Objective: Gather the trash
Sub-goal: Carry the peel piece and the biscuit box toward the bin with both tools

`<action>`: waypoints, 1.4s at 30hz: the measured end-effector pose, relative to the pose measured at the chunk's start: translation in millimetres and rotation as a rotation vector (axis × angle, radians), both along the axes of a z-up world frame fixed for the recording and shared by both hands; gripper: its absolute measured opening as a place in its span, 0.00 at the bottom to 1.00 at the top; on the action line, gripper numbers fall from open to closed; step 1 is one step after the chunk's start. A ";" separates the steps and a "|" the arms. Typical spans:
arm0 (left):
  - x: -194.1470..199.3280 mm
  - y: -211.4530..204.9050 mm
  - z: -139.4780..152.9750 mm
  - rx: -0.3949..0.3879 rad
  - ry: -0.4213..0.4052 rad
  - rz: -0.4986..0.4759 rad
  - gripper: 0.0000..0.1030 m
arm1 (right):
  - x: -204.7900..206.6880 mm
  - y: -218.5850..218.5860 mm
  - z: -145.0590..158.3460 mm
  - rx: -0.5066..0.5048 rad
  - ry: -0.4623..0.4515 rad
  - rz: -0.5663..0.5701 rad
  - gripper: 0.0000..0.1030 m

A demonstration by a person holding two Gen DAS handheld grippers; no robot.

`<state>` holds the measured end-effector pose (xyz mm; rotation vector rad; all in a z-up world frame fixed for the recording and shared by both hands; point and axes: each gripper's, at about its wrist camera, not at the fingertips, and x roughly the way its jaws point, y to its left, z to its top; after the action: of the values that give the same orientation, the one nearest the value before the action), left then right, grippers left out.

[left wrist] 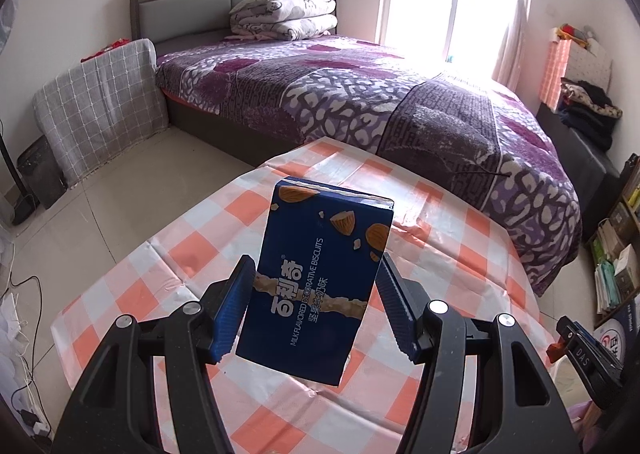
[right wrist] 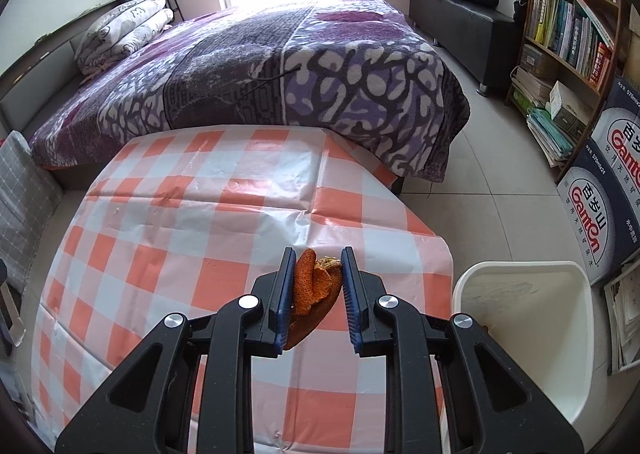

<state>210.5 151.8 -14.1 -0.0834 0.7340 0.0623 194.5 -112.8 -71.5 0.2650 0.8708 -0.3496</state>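
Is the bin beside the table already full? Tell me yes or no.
No: in the right wrist view the white bin shows a mostly bare inside, with the orange peel clamped in the right claw.

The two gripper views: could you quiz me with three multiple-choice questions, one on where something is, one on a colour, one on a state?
1. Where is the white bin?
A. on the bed
B. on the floor beside the table's right edge
C. on the bookshelf

2. What colour is the biscuit box?
A. dark blue
B. green
C. yellow

3. What is the right gripper doing?
A. hanging open with nothing in it
B. holding a book
C. holding orange peel

Answers:
1 B: the white bin stands by the checked table.
2 A: the biscuit box in the left gripper is dark blue with almonds.
3 C: orange peel sits between the right gripper fingers.
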 end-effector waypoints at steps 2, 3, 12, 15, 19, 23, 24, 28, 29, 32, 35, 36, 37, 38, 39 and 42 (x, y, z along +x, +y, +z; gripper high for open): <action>-0.4 -6.1 1.1 0.005 -0.003 -0.008 0.59 | -2.5 -6.0 0.4 0.016 0.001 -0.007 0.21; -0.8 -9.4 1.8 0.007 -0.006 -0.011 0.59 | -3.5 -8.4 1.0 0.022 0.002 -0.009 0.21; -5.8 -37.3 9.8 0.002 -0.019 -0.044 0.59 | -14.7 -23.3 11.2 0.038 -0.025 -0.010 0.21; -8.5 -47.4 11.7 0.006 -0.024 -0.058 0.59 | -18.7 -29.1 13.6 0.039 -0.027 -0.016 0.21; -12.2 -60.5 13.4 0.008 -0.027 -0.077 0.60 | -24.5 -39.5 16.5 0.042 -0.030 -0.029 0.21; -15.8 -76.0 14.6 0.011 -0.028 -0.102 0.60 | -31.0 -51.9 18.1 0.044 -0.029 -0.049 0.21; -17.0 -80.5 14.9 0.013 -0.030 -0.109 0.60 | -32.6 -55.3 18.6 0.045 -0.028 -0.054 0.22; -22.1 -98.6 16.0 0.020 -0.034 -0.140 0.60 | -40.4 -69.7 20.2 0.048 -0.028 -0.076 0.22; -23.2 -103.5 16.1 0.021 -0.035 -0.149 0.60 | -42.7 -73.6 20.9 0.047 -0.029 -0.083 0.22; -26.6 -118.5 16.2 0.025 -0.037 -0.176 0.60 | -49.6 -85.3 22.9 0.047 -0.030 -0.102 0.22; -29.5 -134.6 15.0 0.030 -0.035 -0.206 0.60 | -57.0 -100.1 23.8 0.054 -0.026 -0.128 0.22; -30.6 -140.0 14.4 0.032 -0.034 -0.216 0.60 | -59.6 -104.2 24.3 0.058 -0.025 -0.136 0.22; -32.0 -145.4 13.8 0.033 -0.033 -0.227 0.60 | -62.3 -109.2 24.2 0.062 -0.022 -0.144 0.22; -33.3 -150.1 13.4 0.033 -0.032 -0.238 0.60 | -65.4 -115.3 24.2 0.068 -0.020 -0.155 0.22; -34.2 -155.8 12.5 0.034 -0.029 -0.250 0.60 | -68.7 -120.8 24.4 0.073 -0.019 -0.167 0.22; -38.5 -173.5 10.9 0.030 -0.021 -0.290 0.60 | -79.5 -137.0 25.4 0.074 -0.015 -0.199 0.22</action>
<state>171.9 -21.6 -3.2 0.0511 0.7177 -0.2038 115.0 -249.8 -46.1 0.4242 0.8454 -0.4996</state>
